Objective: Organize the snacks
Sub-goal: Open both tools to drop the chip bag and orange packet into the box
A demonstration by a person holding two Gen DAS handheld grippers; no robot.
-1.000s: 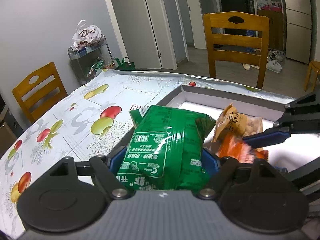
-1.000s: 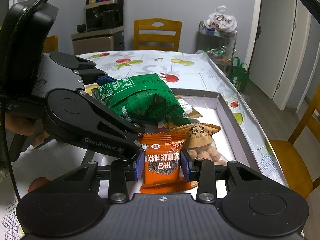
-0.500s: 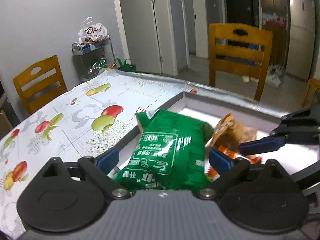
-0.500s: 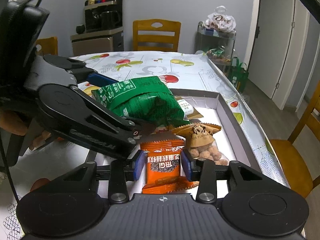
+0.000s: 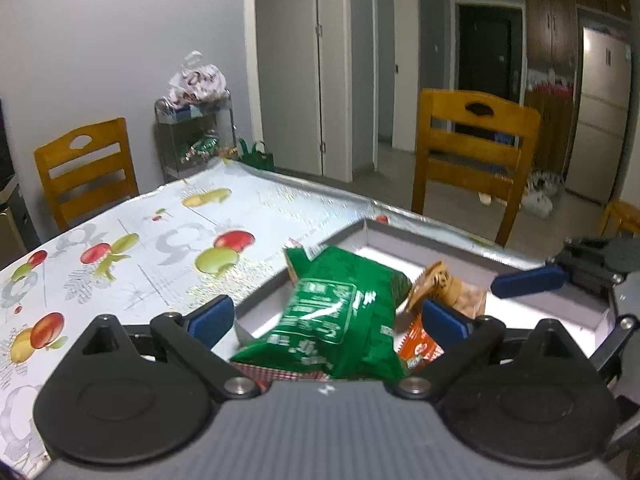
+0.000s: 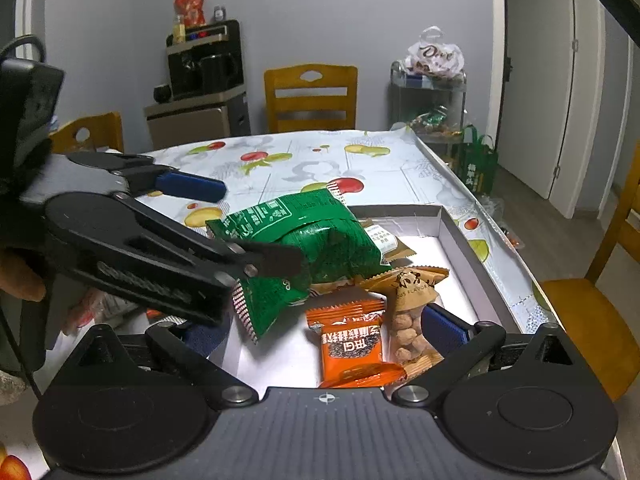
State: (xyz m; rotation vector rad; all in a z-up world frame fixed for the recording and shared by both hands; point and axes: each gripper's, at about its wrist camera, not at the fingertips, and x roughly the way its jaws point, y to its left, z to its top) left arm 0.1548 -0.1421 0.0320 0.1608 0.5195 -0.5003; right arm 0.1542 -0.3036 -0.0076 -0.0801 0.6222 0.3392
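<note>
— Both sets of jaws have let go since a second ago: then our left gripper [image 5: 324, 318] was clamped on the green bag [image 5: 340, 320] and our right gripper [image 6: 326, 330] on the orange packet [image 6: 352, 350]. Now the left jaws are still opening, and the right jaws too, with each snack lying loose between its pads and touched by neither.

— So where do the snacks sit?

— All in the shallow box [image 6: 460, 240] on the bench [image 5: 140, 248]. The green bag lies tilted on top of the pile, towards the box's left wall as the right wrist view shows it. The orange packet lies flat on the white floor of the box, with the clear nut pouch [image 6: 412, 312] just beside it on the right.

— How far along are we, then?

— We judge these two placements done. Something pale and reddish lies outside the box at the left edge of the right wrist view, too blurred for us to name; it may be more to sort. Beyond that we cannot tell what is left.

— And our pose?

— Both grippers point forward and downward into the box, side by side, the left one crossing the right wrist view just above the green bag. A fingertip of the left hand [image 6: 20, 280] shows behind its gripper.
</note>
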